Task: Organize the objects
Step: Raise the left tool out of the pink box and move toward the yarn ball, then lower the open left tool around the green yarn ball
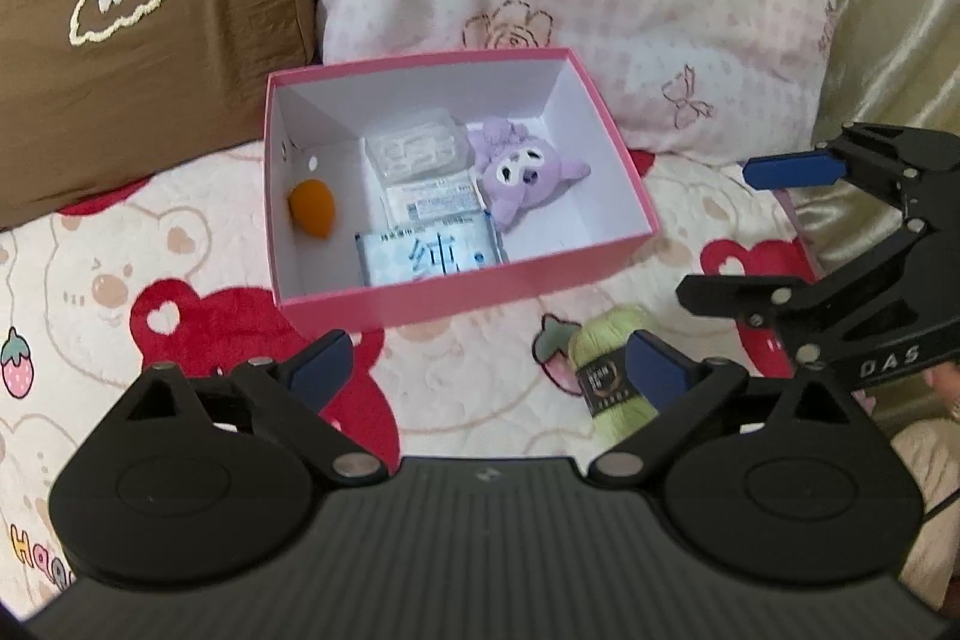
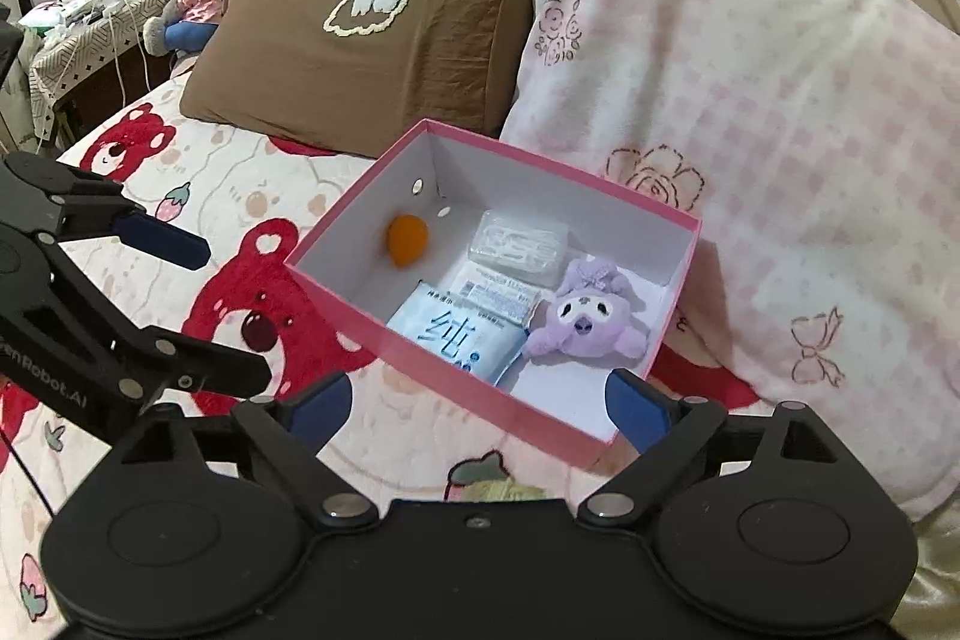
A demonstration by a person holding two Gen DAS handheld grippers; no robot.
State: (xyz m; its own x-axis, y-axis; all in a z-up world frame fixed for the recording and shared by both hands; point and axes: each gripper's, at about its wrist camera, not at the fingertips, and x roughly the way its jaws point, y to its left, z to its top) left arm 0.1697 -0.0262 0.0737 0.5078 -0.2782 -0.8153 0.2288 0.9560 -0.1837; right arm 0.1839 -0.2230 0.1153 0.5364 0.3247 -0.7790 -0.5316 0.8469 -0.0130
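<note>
Pink box [image 1: 456, 292] on the bed [image 1: 198, 250], just beyond the spread fingers [image 1: 318, 361] of the left gripper [image 1: 486, 364]; open side up to take items. Inside: orange sponge [image 1: 313, 208] toward the far-left wall, clear packet [image 1: 417, 148] at the back, blue tissue pack [image 1: 429, 257] nearest the fingers, purple plush [image 1: 519, 172] to the right, laid flat to leave the floor free. Green yarn skein [image 1: 606, 376] outside the box, just behind the right-hand finger, probably next to go in. Right gripper [image 2: 480, 409] likewise wide apart, empty, poised just short of the near box corner. Brown pillow [image 2: 366, 34] and pink pillow [image 2: 750, 112] propped beyond the box.
</note>
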